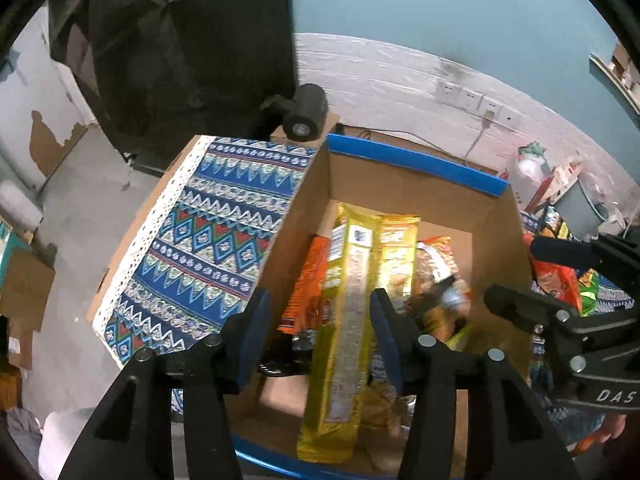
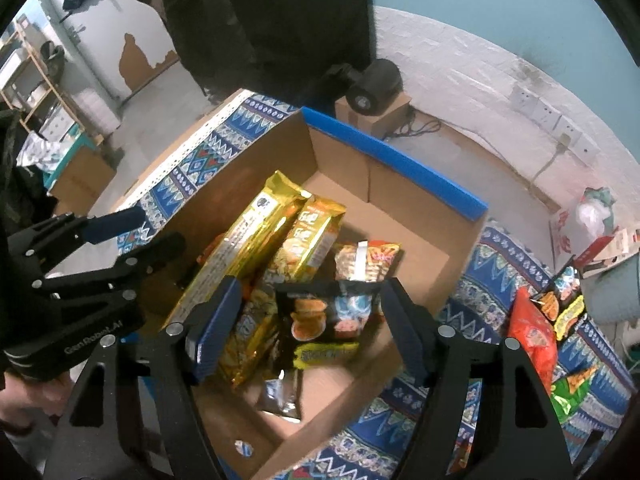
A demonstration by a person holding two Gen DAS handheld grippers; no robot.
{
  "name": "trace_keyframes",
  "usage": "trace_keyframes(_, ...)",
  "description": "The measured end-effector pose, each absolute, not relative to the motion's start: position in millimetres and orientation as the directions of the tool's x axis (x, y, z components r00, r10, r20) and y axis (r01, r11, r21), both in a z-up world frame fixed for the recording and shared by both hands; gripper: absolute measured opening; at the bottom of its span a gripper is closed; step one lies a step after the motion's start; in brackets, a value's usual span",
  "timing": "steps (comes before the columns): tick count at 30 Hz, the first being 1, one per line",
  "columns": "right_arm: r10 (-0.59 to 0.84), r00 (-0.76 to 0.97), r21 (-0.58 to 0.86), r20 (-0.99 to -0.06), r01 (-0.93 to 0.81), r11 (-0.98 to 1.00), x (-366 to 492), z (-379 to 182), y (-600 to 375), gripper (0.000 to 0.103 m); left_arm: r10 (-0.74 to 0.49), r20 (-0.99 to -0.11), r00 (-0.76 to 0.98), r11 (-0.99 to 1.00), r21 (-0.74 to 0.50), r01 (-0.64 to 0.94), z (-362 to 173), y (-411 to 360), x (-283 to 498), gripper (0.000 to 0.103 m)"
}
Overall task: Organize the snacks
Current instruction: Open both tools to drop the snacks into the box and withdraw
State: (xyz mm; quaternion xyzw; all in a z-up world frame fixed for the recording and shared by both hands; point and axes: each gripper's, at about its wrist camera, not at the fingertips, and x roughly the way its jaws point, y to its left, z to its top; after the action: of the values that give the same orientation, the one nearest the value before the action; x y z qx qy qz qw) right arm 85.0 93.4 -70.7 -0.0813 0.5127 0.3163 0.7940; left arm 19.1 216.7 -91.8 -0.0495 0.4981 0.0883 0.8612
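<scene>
The desk (image 2: 500,264), covered in a blue zigzag-patterned cloth, carries the cardboard box (image 2: 416,240), an open carton with blue tape along its far rim; everything below is placed relative to that box. Behind the box's far corner a black cylindrical device (image 2: 374,86) sits on a small carton against the white brick wall.

Inside the box, a long gold snack pack (image 2: 248,236) leans against the left wall, running from the middle toward the near-left corner. Just to its right a shorter gold-orange noodle pack (image 2: 310,240) lies alongside, touching it. Toward the box's right side rests an orange-red packet (image 2: 368,260), and in front of that, near the box's centre, a black snack bag (image 2: 324,316) lies over other wrappers. Outside the box, on the cloth to its right, loose snack bags (image 2: 536,332) in red, black and green lie in a cluster.

The left hand-held gripper (image 1: 320,340) hovers over the box's near-left edge, its blue-padded fingers spread wide on either side of the long gold snack pack (image 1: 344,320) without pressing on it. The right hand-held gripper (image 2: 304,328) hangs above the box's near side, spread wide apart and holding nothing, with the black snack bag framed between its fingers.
</scene>
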Motion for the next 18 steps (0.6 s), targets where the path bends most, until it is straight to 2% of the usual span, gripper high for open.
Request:
trace_keyframes(8,0.385,0.337,0.154,-0.859,-0.546,0.823,85,-56,56,0.077,0.026,-0.865,0.501,0.991,-0.045,-0.129,-82,184,22,0.056)
trace_keyframes(18,0.337,0.385,0.125,-0.859,-0.480,0.869,82,-47,-6,0.077,0.007,-0.858,0.514,0.999,-0.015,-0.040,-72,136,25,0.056)
